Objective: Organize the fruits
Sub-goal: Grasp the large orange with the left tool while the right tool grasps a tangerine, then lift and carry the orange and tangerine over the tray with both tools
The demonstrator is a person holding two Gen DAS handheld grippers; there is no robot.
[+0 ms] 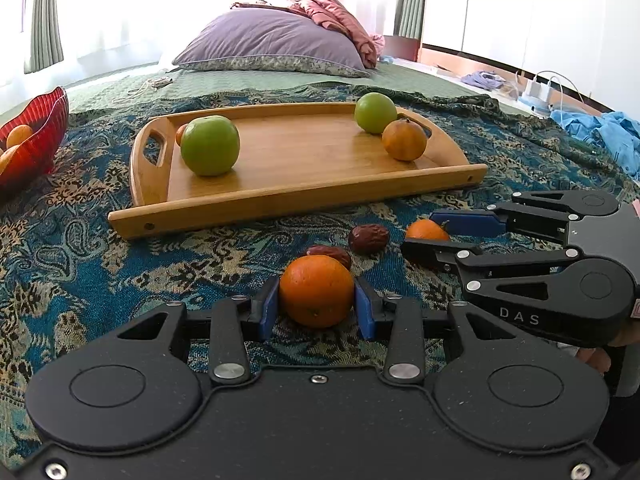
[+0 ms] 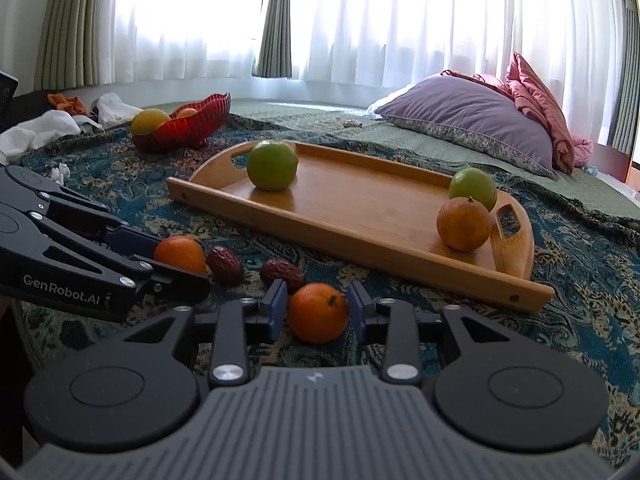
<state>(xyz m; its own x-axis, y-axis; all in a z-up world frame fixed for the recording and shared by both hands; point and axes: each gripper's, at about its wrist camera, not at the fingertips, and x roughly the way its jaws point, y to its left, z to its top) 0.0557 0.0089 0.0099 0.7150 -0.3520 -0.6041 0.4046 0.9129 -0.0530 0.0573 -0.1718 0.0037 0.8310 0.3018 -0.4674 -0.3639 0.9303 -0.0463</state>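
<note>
My left gripper (image 1: 316,306) is shut on an orange mandarin (image 1: 316,290) resting on the patterned cloth; it also shows in the right wrist view (image 2: 180,254). My right gripper (image 2: 317,312) is open around a second mandarin (image 2: 318,312), with small gaps at both blue pads; this mandarin also shows in the left wrist view (image 1: 426,230). Two brown dates (image 1: 368,239) (image 1: 330,254) lie between the mandarins. A wooden tray (image 1: 304,196) holds two green apples (image 1: 210,145) (image 1: 375,113) and an orange (image 1: 404,140).
A red bowl (image 2: 188,128) with oranges stands at the far left of the cloth. A purple pillow (image 1: 272,44) and a pink blanket lie behind the tray. White and orange cloths (image 2: 40,128) lie at the far left; blue cloth (image 1: 608,132) lies at the right.
</note>
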